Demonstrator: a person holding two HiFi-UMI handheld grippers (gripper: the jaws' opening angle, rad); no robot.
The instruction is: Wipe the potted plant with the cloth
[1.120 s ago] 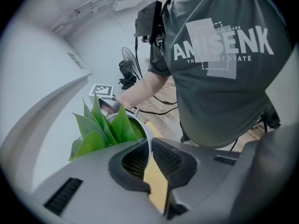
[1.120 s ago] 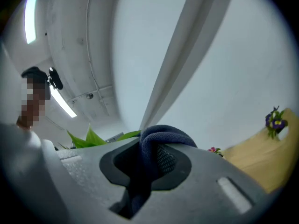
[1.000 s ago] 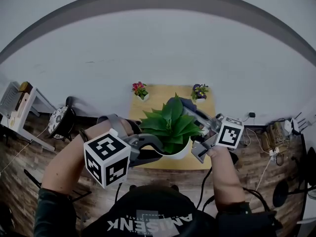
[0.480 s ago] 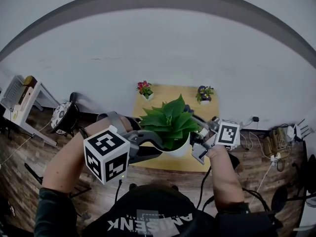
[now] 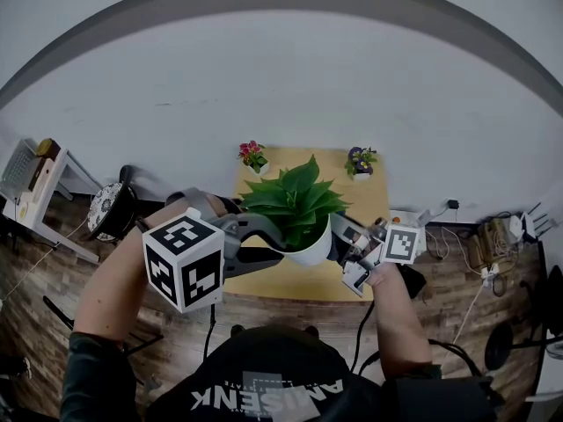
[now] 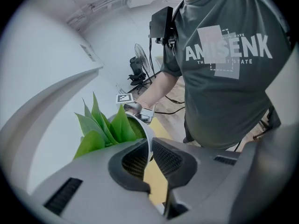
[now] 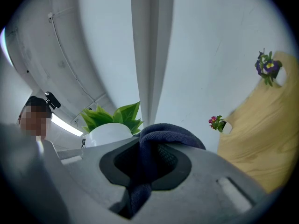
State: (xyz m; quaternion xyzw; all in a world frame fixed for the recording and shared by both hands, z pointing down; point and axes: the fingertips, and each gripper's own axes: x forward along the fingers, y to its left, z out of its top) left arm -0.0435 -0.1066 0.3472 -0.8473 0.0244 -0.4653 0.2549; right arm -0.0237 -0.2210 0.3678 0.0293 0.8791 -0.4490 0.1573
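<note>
Left gripper (image 5: 268,240): jaws nearly together, clamped on the rim of the white round pot (image 5: 310,250), one pad inside the rim and one outside, as the left gripper view shows; the gripper angles downward toward the pot; its marker cube (image 5: 185,260) sits low at the left of the head view.

Potted plant: broad, pointed green leaves (image 5: 292,202) stand upright out of the pot; the pot lies over the near part of the light wooden table top (image 5: 374,202) in the head view; whether its base touches the table, cannot tell.

Right gripper (image 7: 152,146): jaws closed on a dark blue towelling cloth (image 7: 169,135); the cloth bulges in a fold above the pads and hangs down below them; the gripper sits just beside the pot on its right side, apart from the leaves; contact between cloth and pot cannot be confirmed.

Far edge of table: small white pot with pink flowers (image 5: 252,157) at the left corner; small white pot with purple flowers (image 5: 358,162) at the right corner; both well apart from the held plant.
</note>
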